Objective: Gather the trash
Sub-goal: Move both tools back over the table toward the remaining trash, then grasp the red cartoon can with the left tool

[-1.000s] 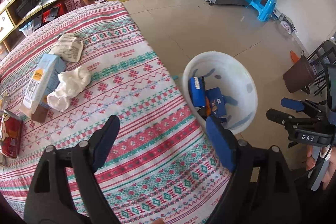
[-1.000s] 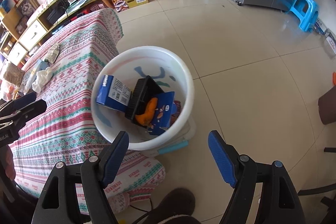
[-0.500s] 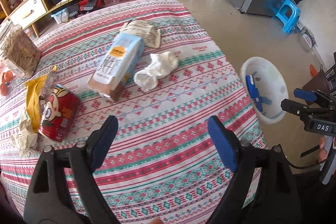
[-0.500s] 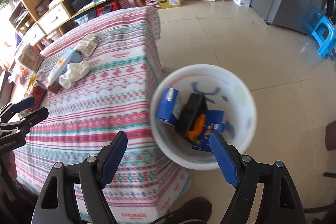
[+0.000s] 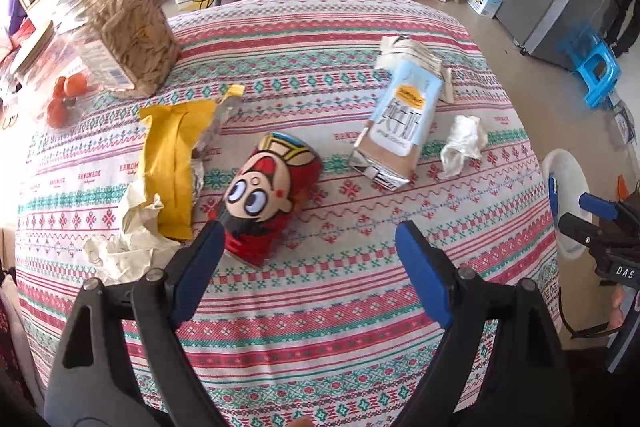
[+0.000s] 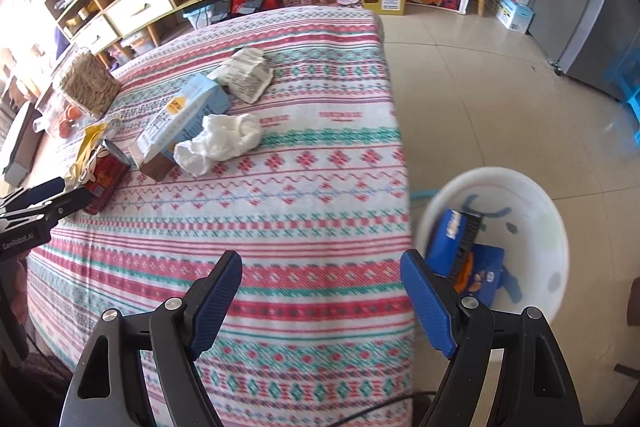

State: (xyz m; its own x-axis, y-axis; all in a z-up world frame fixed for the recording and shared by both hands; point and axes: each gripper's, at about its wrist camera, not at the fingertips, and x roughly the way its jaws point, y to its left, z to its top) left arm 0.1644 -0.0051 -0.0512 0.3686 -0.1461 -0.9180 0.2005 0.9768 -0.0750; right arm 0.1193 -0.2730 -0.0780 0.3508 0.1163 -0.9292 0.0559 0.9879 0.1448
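Swung from over the bin (image 6: pixel 556 227) to above the worktop (image 5: pixel 320 307). Left hand-held gripper (image 5: pixel 308 247) released, empty, near can (image 5: pixel 264 195); right hand-held gripper (image 6: pixel 320 291) likewise. Trash on worktop.

The right gripper (image 6: pixel 320 291) hangs wide open with nothing in it over the stripy tablecloth (image 6: pixel 304 195), near the white bucket (image 6: pixel 556 227) on the floor, and a crumpled tissue (image 6: pixel 218 143) lies beside a blue carton (image 6: pixel 180 119).

near half of the bench (image 5: pixel 320 327) bare cloth, open to pass; red can (image 5: pixel 264 195), milk carton (image 5: pixel 400 131), yellow wrapper (image 5: pixel 172 155), jar (image 5: pixel 124 39) crowd the far half.
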